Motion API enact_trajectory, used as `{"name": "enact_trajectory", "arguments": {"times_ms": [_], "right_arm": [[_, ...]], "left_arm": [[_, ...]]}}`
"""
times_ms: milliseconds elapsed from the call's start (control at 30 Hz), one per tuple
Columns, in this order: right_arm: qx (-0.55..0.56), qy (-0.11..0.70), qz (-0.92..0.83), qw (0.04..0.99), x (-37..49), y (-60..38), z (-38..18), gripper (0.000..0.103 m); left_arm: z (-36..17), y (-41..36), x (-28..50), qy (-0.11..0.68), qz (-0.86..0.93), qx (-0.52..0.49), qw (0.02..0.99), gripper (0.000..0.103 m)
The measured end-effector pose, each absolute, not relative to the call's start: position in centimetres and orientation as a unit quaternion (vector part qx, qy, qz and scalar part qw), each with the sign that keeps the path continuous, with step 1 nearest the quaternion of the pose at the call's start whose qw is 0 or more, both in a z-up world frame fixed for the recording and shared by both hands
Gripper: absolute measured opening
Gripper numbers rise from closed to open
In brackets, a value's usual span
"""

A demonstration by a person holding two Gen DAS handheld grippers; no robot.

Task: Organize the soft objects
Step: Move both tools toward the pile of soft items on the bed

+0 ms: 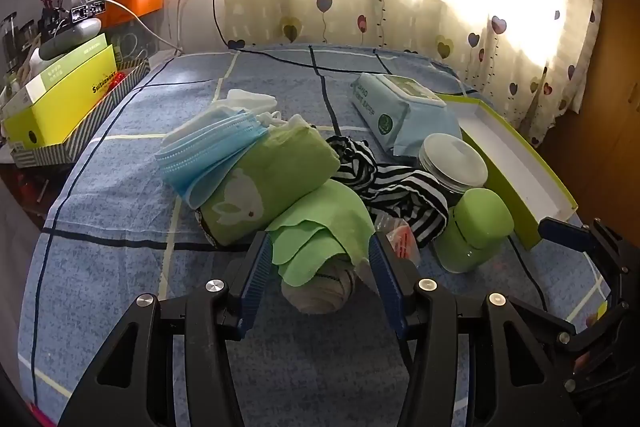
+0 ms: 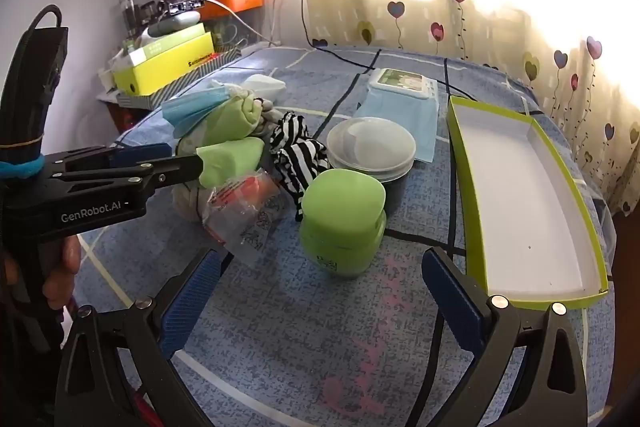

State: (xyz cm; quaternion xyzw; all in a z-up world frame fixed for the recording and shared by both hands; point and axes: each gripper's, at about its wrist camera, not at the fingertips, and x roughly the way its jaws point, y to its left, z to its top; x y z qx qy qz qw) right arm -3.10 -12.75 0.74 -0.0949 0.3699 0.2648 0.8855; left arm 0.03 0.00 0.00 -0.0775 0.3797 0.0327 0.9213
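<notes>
While straddled: the green cloth roll [image 1: 320, 239] lay between the spread fingers of the left gripper [image 1: 320, 259], no pinch confirmed.
Handling: judged soft, light, compressible; best taken mid-roll.
Right gripper [image 2: 320, 291]: fingers spread wide, nothing held.

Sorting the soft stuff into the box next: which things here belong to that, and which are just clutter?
Belong: green cloth roll between left gripper pads, bunny pouch, blue masks, striped cloth, green box.
Clutter: green jar, clear lidded jar, wipes pack.

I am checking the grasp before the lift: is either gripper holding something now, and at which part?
The left gripper has its pads around the near end of the green cloth roll; firm hold cannot be told. The right gripper is open, empty.
</notes>
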Motion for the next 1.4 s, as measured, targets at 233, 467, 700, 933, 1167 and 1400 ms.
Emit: {"name": "enact_trajectory", "arguments": {"times_ms": [233,467,700,933,1167,1400], "right_arm": [[-0.094,0.371,0.268,0.884,-3.2,-12.5,0.7,0.102],[-0.093,0.369,0.268,0.885,-3.3,-12.4,0.7,0.102],[-0.094,0.363,0.273,0.886,-3.7,-12.3,1.4,0.102],[-0.094,0.360,0.275,0.887,-3.6,-12.2,1.5,0.102],[-0.095,0.359,0.276,0.887,-3.7,-12.0,1.6,0.102],[-0.094,0.358,0.276,0.887,-3.7,-11.9,1.7,0.102]], "left_arm": [[-0.6,-0.3,0.1,0.378,0.036,-0.077,0.922,0.051],[-0.2,0.0,-0.3,0.378,0.039,-0.068,0.922,0.051],[-0.1,0.1,-0.7,0.374,0.041,-0.062,0.924,0.051],[0.2,0.1,-0.9,0.365,0.040,-0.056,0.929,0.051],[0.3,0.3,-1.1,0.361,0.045,-0.058,0.930,0.051],[0.2,0.6,-1.1,0.361,0.042,-0.066,0.929,0.051]]}}
